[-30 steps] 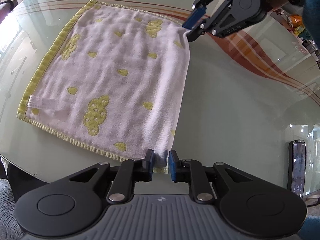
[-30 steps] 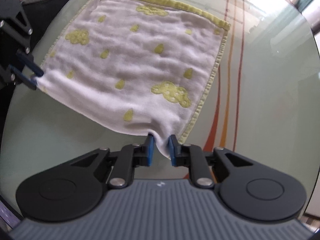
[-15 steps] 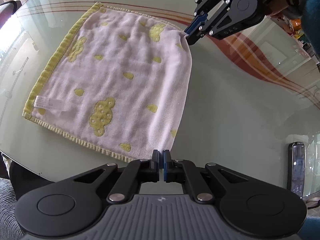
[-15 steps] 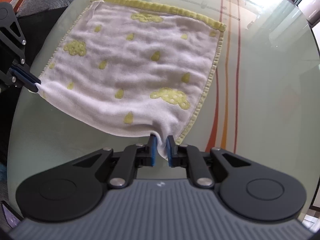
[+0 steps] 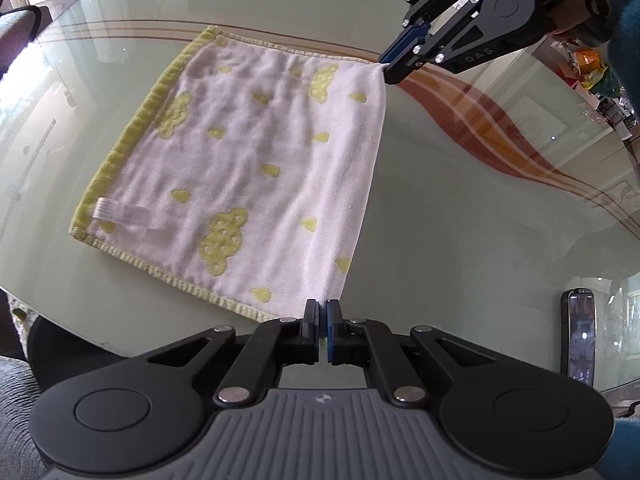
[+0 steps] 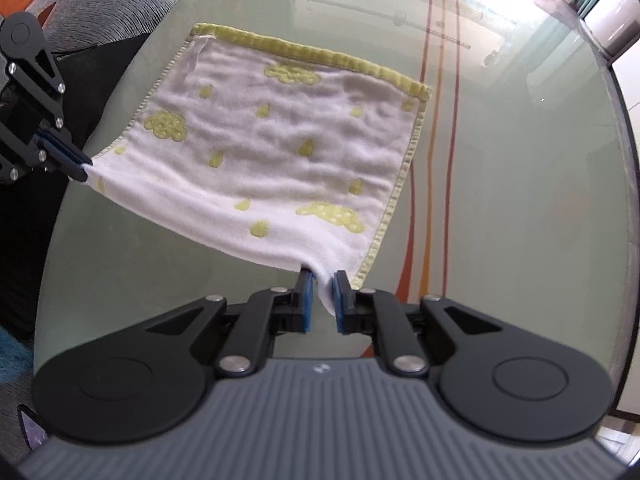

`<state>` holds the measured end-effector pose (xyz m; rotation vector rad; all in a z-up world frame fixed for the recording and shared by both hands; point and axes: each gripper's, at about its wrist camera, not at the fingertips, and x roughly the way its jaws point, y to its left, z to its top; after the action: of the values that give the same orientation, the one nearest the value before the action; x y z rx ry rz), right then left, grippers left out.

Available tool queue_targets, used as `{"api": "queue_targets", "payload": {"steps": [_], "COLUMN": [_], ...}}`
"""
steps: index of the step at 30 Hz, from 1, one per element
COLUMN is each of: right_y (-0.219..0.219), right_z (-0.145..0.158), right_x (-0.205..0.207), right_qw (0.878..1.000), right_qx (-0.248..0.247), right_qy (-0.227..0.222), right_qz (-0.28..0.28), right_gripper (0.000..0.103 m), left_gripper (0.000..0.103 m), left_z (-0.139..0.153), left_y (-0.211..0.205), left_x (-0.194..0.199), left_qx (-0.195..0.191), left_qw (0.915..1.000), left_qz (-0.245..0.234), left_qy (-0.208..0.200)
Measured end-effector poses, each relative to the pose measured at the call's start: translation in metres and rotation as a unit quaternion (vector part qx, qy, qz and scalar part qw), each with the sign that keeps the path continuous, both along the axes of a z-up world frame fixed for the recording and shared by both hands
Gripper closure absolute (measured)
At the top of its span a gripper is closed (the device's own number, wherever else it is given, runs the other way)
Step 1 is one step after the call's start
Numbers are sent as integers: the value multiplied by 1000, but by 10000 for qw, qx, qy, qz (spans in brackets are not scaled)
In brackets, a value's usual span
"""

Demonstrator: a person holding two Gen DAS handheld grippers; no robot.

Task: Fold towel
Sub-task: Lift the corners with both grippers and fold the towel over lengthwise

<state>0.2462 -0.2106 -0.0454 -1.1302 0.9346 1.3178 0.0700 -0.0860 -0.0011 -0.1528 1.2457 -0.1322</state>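
**Both corners pinched, one edge lifted for the fold**

The towel point(image 5: 248, 160) lies on the glass table point(image 5: 460, 208), a pale cloth with yellow clouds and drops. Its yellow-bound far-left side and most of its body rest flat on the glass, while the plain right-hand edge is raised off the surface.

That edge is up because each end of it is held. The left gripper point(image 5: 322, 330) has its blue pads nearly together, clamped on the near corner of the cloth. The right gripper point(image 6: 320, 300) pinches the far corner; in its own camera a bunched tuck of towel sits between the fingers with a narrow gap around it, and from the left wrist view the same fingers look closed tight on the corner tip (so the hold seems firm).

Holding the two ends of one edge keeps it stretched straight between the grippers, which is probably why they stand well apart. The likely aim is to carry this edge over toward the yellow-bound side, halving the towel. The fold itself is not yet made.

A phone point(image 5: 580, 340) lies at the near right of the table, well apart from the towel.
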Motion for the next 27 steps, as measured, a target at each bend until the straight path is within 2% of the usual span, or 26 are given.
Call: {"api": "queue_targets", "payload": {"steps": [9,27], "right_y": [20,95], "right_z": [14,30], "right_x": [5,17], "right_qw": [9995,9952], "right_qx": [201,599], "right_qy": [-242,-733], "right_qz": [36,246], "right_gripper": [92,92], "left_gripper": [99,99], "left_z": [14,39], "left_y": [12,88], "left_x": [2,9], "left_qx": [91,180], "left_qw": [9996,9941], "left_qz": [201,921], "left_qy": [-160,-536]}}
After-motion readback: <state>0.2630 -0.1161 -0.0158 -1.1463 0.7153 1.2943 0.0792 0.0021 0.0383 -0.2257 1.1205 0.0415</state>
